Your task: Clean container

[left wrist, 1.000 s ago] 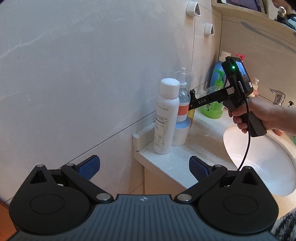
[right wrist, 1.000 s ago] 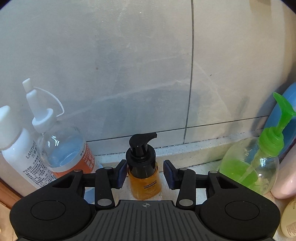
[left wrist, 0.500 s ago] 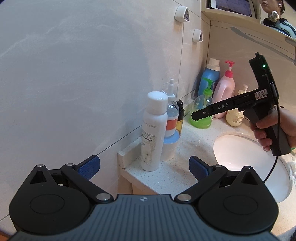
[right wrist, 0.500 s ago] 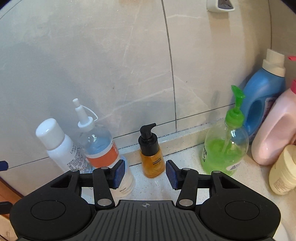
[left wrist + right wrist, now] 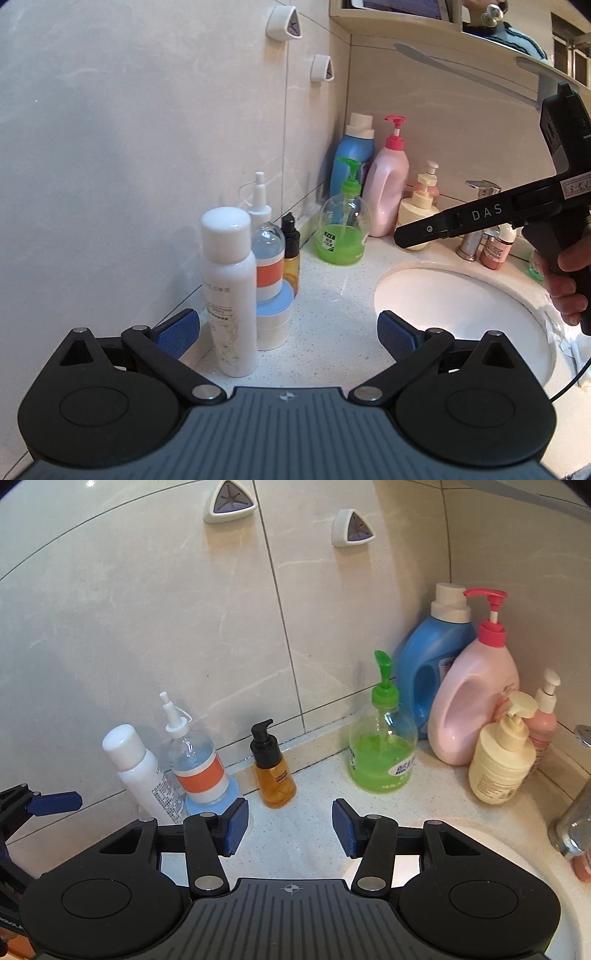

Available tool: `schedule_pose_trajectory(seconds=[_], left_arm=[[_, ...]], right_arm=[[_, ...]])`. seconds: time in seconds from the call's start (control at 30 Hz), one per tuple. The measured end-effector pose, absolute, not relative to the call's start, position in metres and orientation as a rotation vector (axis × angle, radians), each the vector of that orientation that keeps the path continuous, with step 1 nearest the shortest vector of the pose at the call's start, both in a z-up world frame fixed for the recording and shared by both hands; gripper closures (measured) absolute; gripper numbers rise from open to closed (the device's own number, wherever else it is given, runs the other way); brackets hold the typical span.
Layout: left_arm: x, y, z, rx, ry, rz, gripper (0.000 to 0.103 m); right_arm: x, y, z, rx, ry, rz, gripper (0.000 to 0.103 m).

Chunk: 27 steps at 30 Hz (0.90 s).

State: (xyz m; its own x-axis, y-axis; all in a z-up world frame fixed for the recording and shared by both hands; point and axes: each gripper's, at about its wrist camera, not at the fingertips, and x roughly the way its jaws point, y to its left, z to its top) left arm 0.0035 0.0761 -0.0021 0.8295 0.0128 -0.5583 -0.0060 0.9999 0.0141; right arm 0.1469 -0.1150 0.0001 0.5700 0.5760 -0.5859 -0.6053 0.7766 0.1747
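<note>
left tongs (image 5: 288, 332): wide, empty | right tongs (image 5: 290, 827): wide, empty | amber pump bottle (image 5: 275, 775): just ahead of right tongs

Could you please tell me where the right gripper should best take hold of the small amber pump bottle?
Probably the amber pump bottle by its round body, below the black pump, coming straight in from the sink side: it stands upright with free space either side, and the right gripper is already open facing it.

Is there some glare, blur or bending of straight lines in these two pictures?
Left wrist view: sharp, with white glare in the sink and dark rounded corners. Right wrist view: also sharp; the wall tile lines curve from the fisheye lens, and a small highlight sits on the white bottle cap.
</note>
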Motion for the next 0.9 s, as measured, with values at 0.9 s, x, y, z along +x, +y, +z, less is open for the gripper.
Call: schedule_pose_trajectory(seconds=[0.9], left_arm=[[0.036,0.033,-0.003,0.129,0.578,-0.17,0.0]], right_arm=[[0.078,-0.159,-0.018,-0.024,0.644,0.515,0.013]])
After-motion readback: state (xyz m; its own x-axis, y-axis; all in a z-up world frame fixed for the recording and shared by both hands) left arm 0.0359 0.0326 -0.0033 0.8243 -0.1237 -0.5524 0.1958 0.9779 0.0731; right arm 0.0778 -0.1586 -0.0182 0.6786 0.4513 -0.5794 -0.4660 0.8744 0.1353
